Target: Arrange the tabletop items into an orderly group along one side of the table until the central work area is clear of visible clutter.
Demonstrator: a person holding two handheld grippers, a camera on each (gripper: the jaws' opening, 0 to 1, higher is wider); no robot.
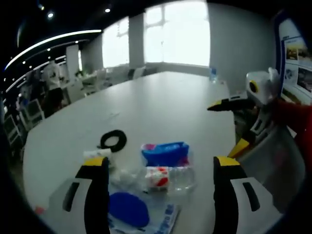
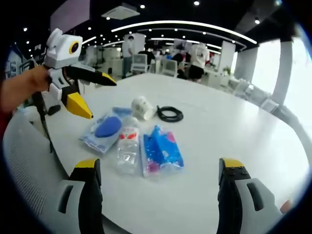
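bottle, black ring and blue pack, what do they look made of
Bottle: clear plastic, glossy; the table shows through it, with a red-and-white label. Ring: black, matte, likely a coiled cable or rubber. Blue pack: shiny plastic film, by its crinkled highlights; contents unclear.

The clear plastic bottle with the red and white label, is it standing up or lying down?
Lying down: the clear plastic bottle rests on its side on the white table.
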